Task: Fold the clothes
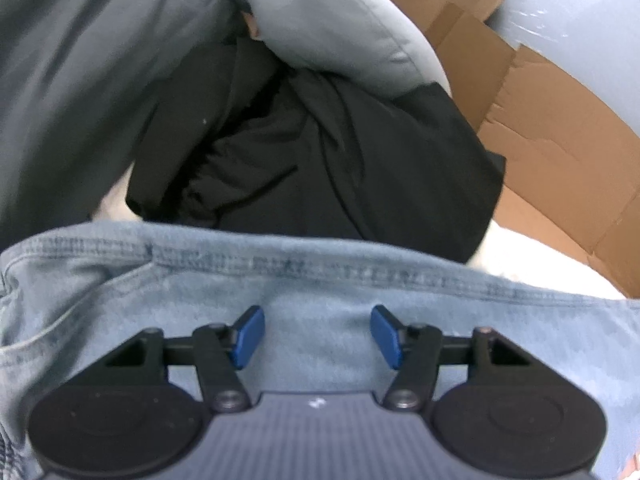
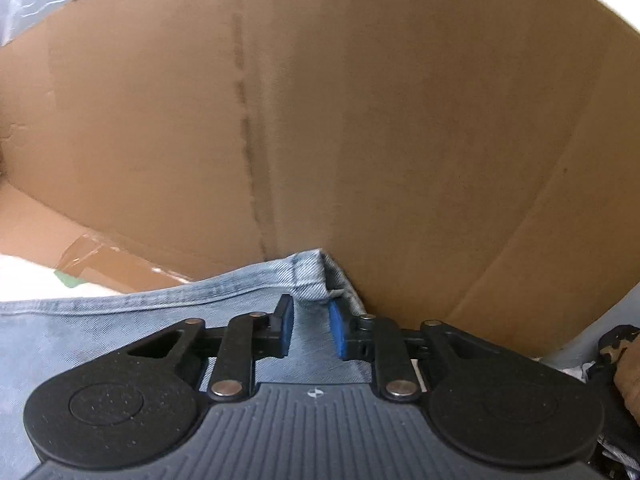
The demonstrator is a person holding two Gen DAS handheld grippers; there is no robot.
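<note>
Cardboard [image 2: 400,120] fills most of the right wrist view, a flattened brown sheet with a dashed crease running from 12 toward 6 o'clock; white surface [image 2: 24,276] shows at 9 o'clock beside it.

Right gripper [image 2: 311,326]: blue pads narrowly apart, a hemmed corner of the pale denim garment [image 2: 120,320] standing between them; pad contact cannot be told. Denim spreads from the tool toward 9 o'clock; its hem meets the cardboard at 12.

Left gripper [image 1: 318,334]: pads well apart, over flat denim [image 1: 320,280], nothing clamped. Hem seam runs 9 to 3 o'clock just beyond the fingertips. Past it at 12, a black garment [image 1: 340,168], bunched, and a grey garment [image 1: 320,20] behind. More cardboard at 2 to 3 o'clock; a strip of white surface shows there.
</note>
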